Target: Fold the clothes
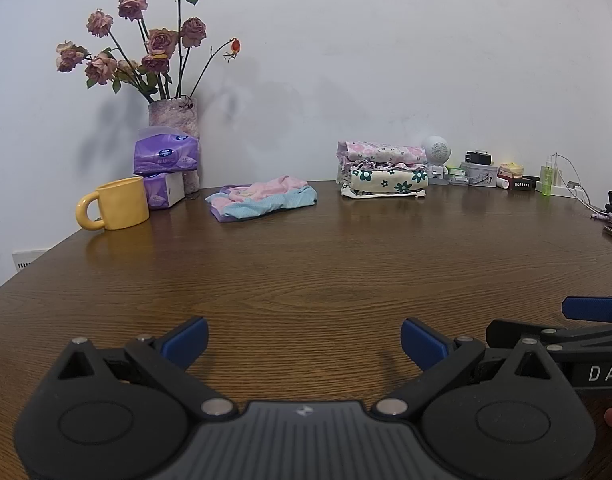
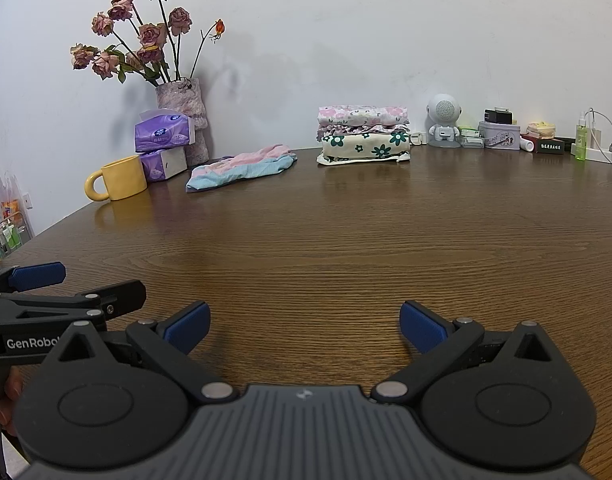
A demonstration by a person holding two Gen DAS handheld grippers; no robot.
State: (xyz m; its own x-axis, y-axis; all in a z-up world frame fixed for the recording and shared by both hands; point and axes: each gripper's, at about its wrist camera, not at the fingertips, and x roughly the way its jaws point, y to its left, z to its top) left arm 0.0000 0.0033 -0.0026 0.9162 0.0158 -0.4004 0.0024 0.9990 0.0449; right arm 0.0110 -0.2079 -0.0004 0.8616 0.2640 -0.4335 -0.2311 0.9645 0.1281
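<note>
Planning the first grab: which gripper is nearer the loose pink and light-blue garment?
Left, narrowly. The left gripper faces the pink and light-blue garment just left of its centreline; the right gripper sits beside the left one, with the garment further off to its left.

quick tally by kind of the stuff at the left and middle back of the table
Folded floral cloth stack: 1
Loose pink and blue garment pile: 1
Purple tissue packs: 2
Yellow ceramic mug: 1
Pink vase of dried roses: 1
Total: 6

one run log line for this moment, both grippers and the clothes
left gripper: open, empty | right gripper: open, empty | loose pink-blue garment: untouched, far side of table | folded stack: beside it
</note>
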